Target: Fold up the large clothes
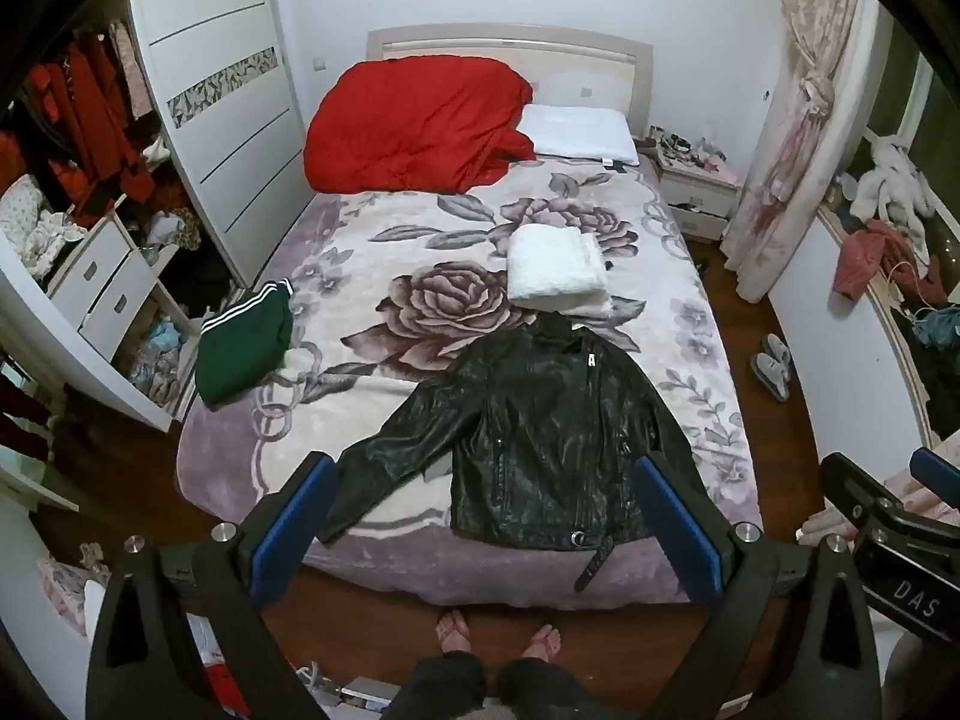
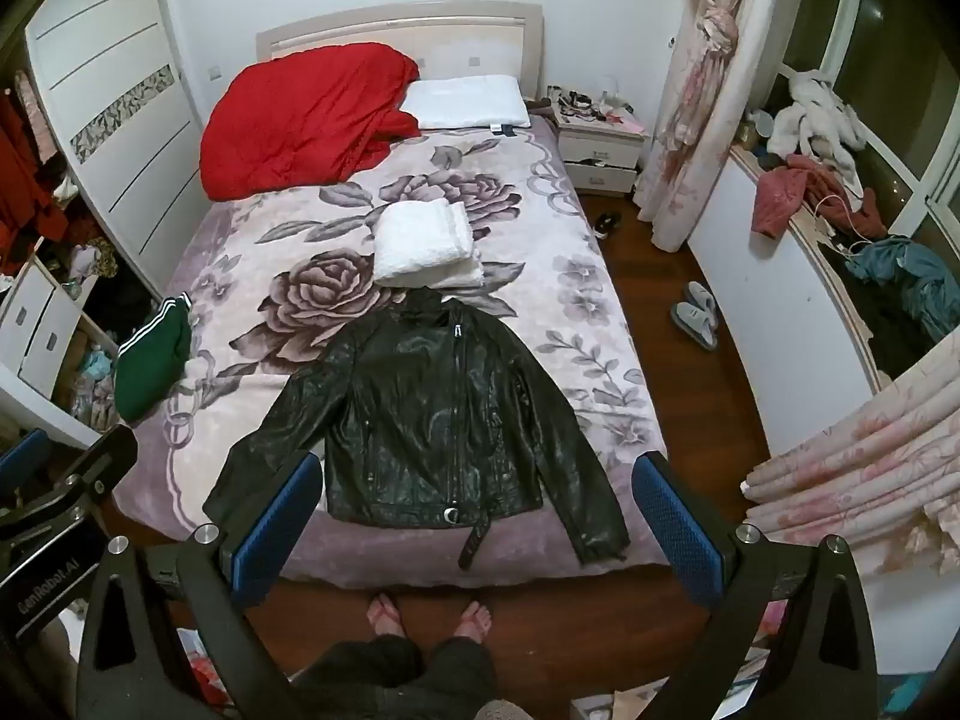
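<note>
A black leather jacket (image 1: 528,438) lies spread flat, front up, at the foot of the bed, sleeves angled outward; it also shows in the right wrist view (image 2: 432,420). My left gripper (image 1: 486,516) is open and empty, held high above the bed's foot end. My right gripper (image 2: 477,516) is also open and empty, beside it at the same height. A belt strap (image 2: 474,543) hangs from the jacket's hem.
On the floral blanket (image 1: 372,276) lie a folded white garment (image 1: 555,270), a folded green garment with white stripes (image 1: 246,348), a red quilt (image 1: 414,120) and a white pillow (image 1: 582,132). An open wardrobe stands at left, a nightstand (image 2: 600,144) and slippers (image 2: 696,312) at right.
</note>
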`<state>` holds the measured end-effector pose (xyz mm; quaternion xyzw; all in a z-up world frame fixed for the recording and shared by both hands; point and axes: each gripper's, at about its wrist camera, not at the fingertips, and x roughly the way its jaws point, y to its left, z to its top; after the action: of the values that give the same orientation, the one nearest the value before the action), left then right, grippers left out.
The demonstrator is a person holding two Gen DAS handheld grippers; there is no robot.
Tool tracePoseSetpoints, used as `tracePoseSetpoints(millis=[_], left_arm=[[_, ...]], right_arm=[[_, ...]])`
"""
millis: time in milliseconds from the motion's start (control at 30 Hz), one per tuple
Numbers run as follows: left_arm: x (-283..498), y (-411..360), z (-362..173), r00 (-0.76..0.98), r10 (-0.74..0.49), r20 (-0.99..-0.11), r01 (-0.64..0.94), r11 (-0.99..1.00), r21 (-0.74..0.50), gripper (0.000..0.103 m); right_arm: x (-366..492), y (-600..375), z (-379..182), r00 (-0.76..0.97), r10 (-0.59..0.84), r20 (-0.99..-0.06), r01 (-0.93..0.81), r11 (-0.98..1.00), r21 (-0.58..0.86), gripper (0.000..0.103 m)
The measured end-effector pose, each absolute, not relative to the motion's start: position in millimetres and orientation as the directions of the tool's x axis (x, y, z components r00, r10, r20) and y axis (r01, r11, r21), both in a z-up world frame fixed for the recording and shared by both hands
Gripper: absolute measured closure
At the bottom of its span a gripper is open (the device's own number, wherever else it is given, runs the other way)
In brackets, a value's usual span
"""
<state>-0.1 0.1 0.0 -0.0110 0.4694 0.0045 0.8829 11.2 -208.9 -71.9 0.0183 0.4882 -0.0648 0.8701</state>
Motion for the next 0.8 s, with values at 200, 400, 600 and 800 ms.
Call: tracePoseSetpoints(millis=[200,400,600,800], left_arm=[[0.1,0.1,0.3,0.557,-0.001,-0.831,-0.017,1.000,-0.013,0.002],[0.0,-0.1,0.1,0.561,0.002,-0.828,-0.020,1.000,-0.011,0.002],[0.3,-0.1,0.0,0.563,0.001,-0.827,-0.020,1.000,-0.013,0.002],[0.2,0.0,0.4,0.564,0.000,-0.826,-0.019,1.000,-0.013,0.002]], right_arm=[[9.5,-209.1,-71.5,0.515,-0.095,-0.852,0.130,0.991,-0.031,0.000],[7.8,-207.8,-71.1,0.519,-0.097,-0.849,0.131,0.991,-0.034,0.000],[6.4,-205.9,-71.3,0.518,-0.098,-0.850,0.130,0.991,-0.035,0.000],[6.4,-205.6,-70.9,0.520,-0.099,-0.848,0.132,0.991,-0.034,0.000]])
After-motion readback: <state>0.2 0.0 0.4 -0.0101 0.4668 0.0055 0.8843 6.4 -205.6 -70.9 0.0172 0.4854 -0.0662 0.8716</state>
